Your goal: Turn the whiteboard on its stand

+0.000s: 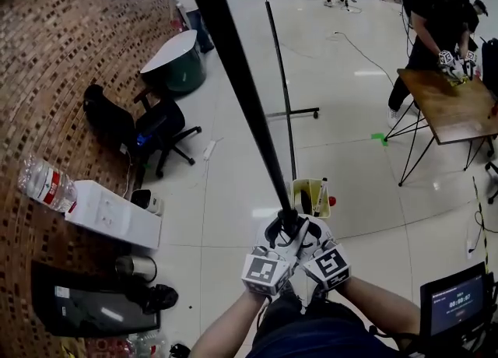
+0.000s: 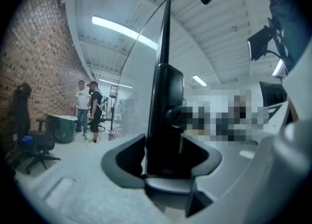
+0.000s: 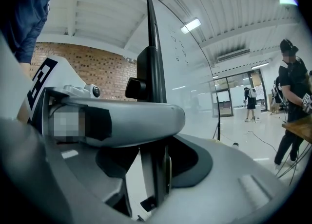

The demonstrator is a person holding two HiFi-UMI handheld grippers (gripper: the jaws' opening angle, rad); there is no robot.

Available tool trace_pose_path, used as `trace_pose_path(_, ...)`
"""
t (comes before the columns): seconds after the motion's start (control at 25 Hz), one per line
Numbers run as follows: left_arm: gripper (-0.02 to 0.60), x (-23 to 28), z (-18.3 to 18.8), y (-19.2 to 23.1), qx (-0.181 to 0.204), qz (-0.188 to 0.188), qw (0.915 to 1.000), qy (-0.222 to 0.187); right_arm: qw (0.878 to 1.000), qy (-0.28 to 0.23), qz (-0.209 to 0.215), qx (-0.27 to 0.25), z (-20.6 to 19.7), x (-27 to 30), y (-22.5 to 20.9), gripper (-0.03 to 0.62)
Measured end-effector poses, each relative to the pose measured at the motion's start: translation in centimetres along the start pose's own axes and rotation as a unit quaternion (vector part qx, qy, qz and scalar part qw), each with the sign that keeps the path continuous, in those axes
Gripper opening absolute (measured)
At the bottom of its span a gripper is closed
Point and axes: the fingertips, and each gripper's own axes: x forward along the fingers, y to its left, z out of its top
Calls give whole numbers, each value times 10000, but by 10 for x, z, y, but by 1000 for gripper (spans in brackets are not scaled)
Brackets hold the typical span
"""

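In the head view the whiteboard (image 1: pixel 233 61) shows edge-on, a long black frame bar that runs from the top down to my hands. Its stand pole (image 1: pixel 284 92) rises behind it, with a foot bar (image 1: pixel 292 113) on the floor. My left gripper (image 1: pixel 278 232) and right gripper (image 1: pixel 305 233) sit side by side at the bar's near end. In the left gripper view the black frame (image 2: pixel 163 111) stands upright between the dark pads of my left gripper (image 2: pixel 163 164), which presses on it. The right gripper view shows the frame edge (image 3: pixel 153 86) clamped in my right gripper (image 3: pixel 156 169), with the board's white face to the right.
A yellow bin (image 1: pixel 310 197) holding a bottle stands just beyond the grippers. A wooden table (image 1: pixel 447 103) with a person (image 1: pixel 436 22) at it is at the right. An office chair (image 1: pixel 159 127), a round table (image 1: pixel 177 61) and a white box (image 1: pixel 113 212) line the brick wall.
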Motion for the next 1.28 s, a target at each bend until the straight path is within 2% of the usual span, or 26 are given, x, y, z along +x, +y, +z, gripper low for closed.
trace_pose_path(0.24,209,-22,-8,-13,-60,136,9999,8,9998,102,62,148,-10,-20,19,182)
trace_pose_path(0.56,204,-39,-9,-52,-204,66,9998,36,9997,147,-89,178,-16,-59,31,161)
trace_pose_path(0.8,207,-63,-12,-75,-102,-99,9996,-223,9998,74,-163,111,-15,-86,55,160)
trace_pose_path(1.12,206,-100,-21,-107,-153,-37,9998,109,9997,119,-149,177,-24,-121,86,160)
trace_pose_path(1.28,201,-120,-25,-117,-124,20,9999,-33,9998,84,-99,132,-26,-129,108,160)
